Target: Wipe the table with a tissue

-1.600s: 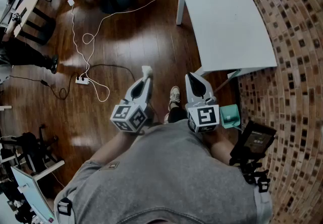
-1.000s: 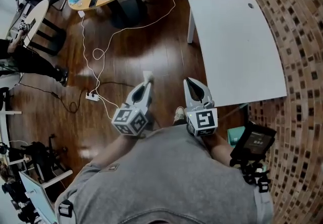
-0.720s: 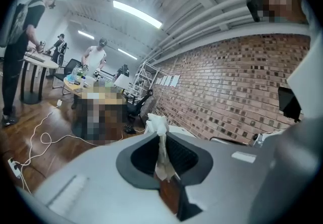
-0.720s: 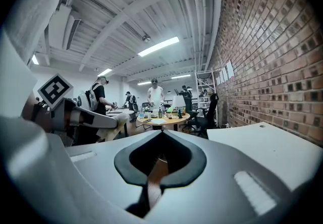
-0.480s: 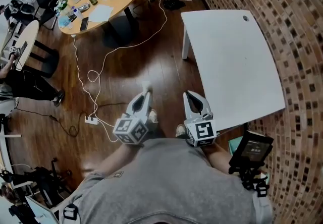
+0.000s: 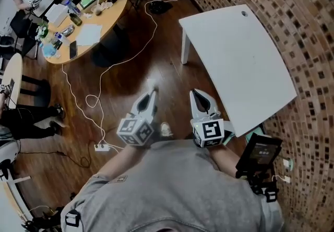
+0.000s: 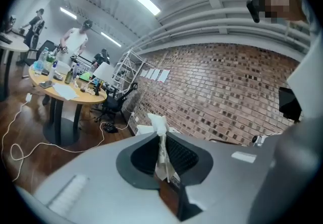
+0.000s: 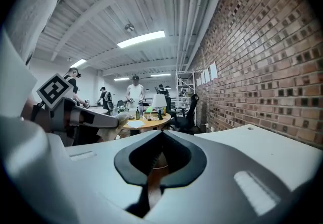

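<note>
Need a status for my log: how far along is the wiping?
Done: the tissue is clamped in the left gripper. In hand: both grippers hang over the floor beside the white table; the right gripper is shut and empty. Left: all the wiping; the tissue hasn't touched it.

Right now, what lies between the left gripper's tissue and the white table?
Head view: only bare wooden floor separates tissue from table.

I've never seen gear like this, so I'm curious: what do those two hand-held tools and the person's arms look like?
Both the left gripper and the right gripper are pale grey, tapering shells with black-lined jaws. Each carries a cube printed with black-and-white square markers. The person wears a grey short-sleeved T-shirt.
</note>
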